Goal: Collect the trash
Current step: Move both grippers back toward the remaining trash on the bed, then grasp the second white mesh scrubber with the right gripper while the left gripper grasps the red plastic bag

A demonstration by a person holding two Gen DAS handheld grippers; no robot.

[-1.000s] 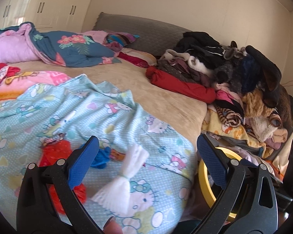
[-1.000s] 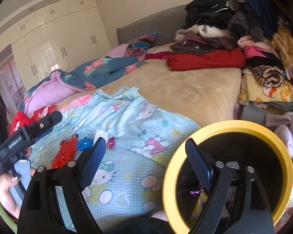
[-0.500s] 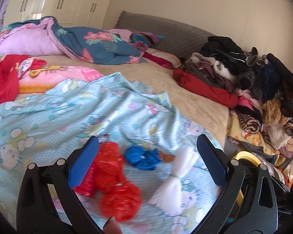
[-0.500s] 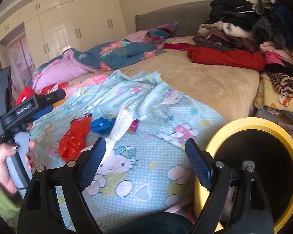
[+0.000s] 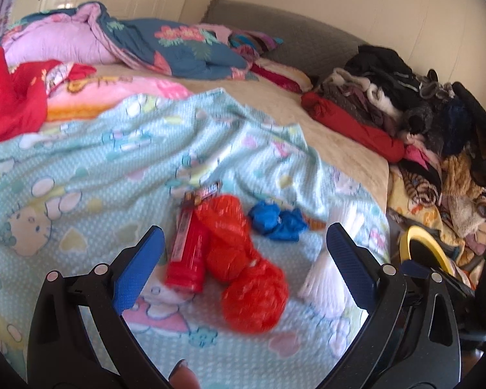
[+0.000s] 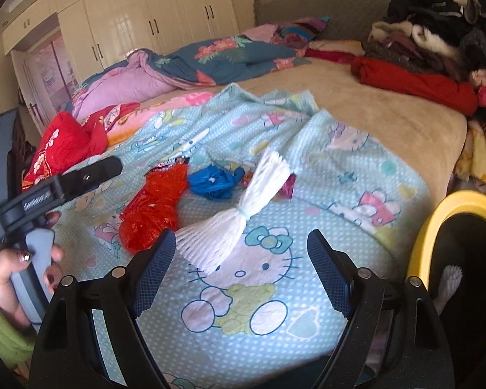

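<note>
Trash lies on a light blue cartoon-print blanket (image 5: 81,168): a crumpled red plastic bag (image 5: 243,259), a red wrapper packet (image 5: 188,253) beside it, a blue crumpled bag (image 5: 275,222) and a white foam net sleeve (image 5: 333,259). My left gripper (image 5: 243,265) hangs open just above the red bag, nothing between its fingers. In the right wrist view the white foam net (image 6: 233,223) lies just ahead of my open right gripper (image 6: 239,269), with the red bag (image 6: 155,207) and blue bag (image 6: 215,181) behind it. The left gripper (image 6: 58,184) shows at the left, held by a hand.
A yellow-rimmed black bin (image 6: 453,253) stands beside the bed at the right, also seen as the bin (image 5: 421,253). Piled clothes (image 5: 437,123) crowd the bed's right side. Folded quilts (image 5: 145,42) and a red garment (image 5: 9,103) lie at the far left. White wardrobes (image 6: 145,22) line the wall.
Both grippers swung left and lower toward the blanket. The red bag now sits between the left fingers' line, the white net ahead of the right gripper. The bin slid to the right edge.
</note>
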